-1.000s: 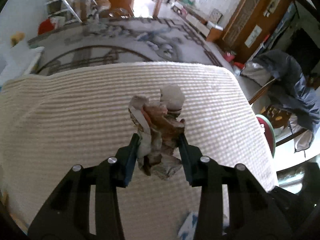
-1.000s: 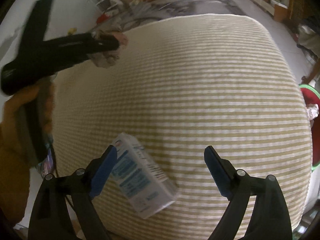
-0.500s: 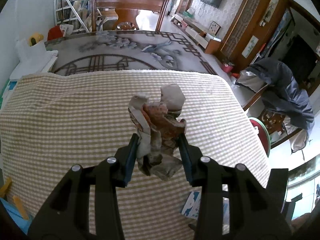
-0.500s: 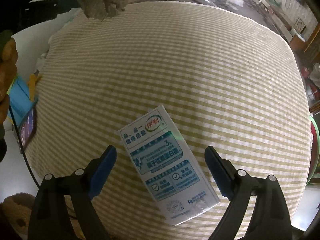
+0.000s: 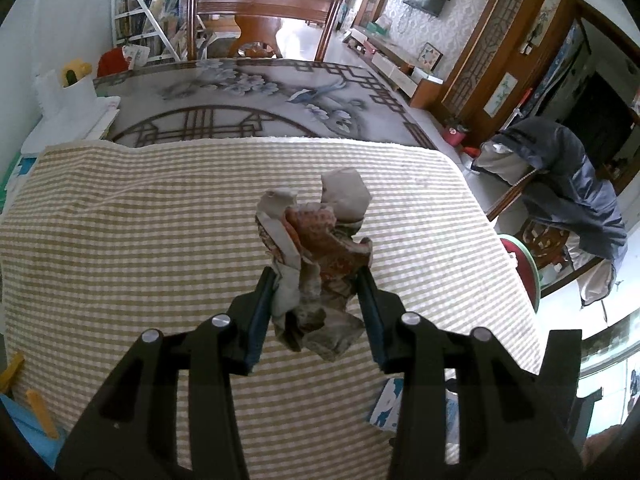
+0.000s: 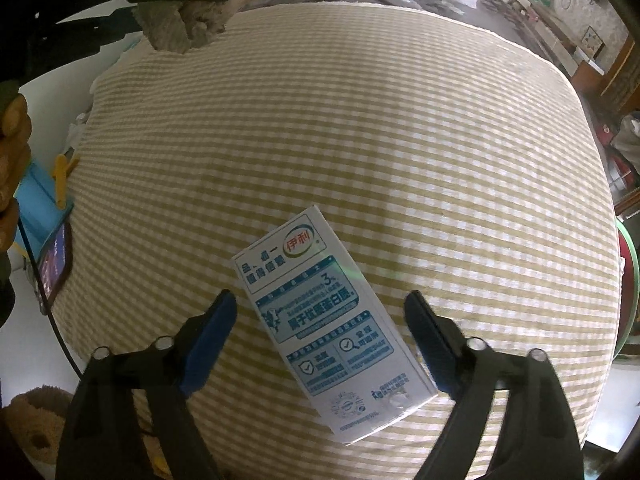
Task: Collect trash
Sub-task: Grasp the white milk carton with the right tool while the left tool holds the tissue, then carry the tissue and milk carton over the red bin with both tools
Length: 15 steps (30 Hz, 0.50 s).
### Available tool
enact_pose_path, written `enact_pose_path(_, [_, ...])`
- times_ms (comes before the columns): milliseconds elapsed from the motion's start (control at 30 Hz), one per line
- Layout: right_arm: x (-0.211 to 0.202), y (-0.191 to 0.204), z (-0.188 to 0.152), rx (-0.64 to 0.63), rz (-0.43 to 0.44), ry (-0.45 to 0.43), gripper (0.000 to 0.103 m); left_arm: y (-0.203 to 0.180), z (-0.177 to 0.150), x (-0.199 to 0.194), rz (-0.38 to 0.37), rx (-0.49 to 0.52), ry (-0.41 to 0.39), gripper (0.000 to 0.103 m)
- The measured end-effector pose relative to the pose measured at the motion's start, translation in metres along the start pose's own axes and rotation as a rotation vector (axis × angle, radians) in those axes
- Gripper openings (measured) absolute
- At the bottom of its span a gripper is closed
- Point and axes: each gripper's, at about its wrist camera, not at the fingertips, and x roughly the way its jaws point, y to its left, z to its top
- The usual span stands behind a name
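Observation:
My left gripper is shut on a crumpled wad of stained paper, held up above the checked cloth. The same wad shows at the top left of the right wrist view, under the dark left gripper. A white and blue milk carton lies flat on the cloth near its front edge. My right gripper points down over the carton, its jaws closing on either side of it with a gap at each pad. A corner of the carton peeks out in the left wrist view.
A green-rimmed red bin stands off the table's right side, also seen as the bin. A phone and blue tray with yellow clips lie at the left edge. A wooden chair and a chair draped with a jacket stand around.
The right gripper has come over the milk carton, which now lies between its narrowing jaws. The left gripper still holds the wad, shifted a little over the cloth.

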Motion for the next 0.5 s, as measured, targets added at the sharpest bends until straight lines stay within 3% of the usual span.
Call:
enact_pose_path(267, [-0.004, 0.001, 0.001, -0.017, -0.01, -0.011, 0.062, -0.001, -0.002, 0.0, -0.003, -0.002, 0.006, 0.039])
enact_pose_path(500, [-0.011, -0.017, 0.013, 0.051, -0.049, -0.064, 0.06, -0.008, -0.003, 0.002, -0.007, 0.007, 0.01, 0.039])
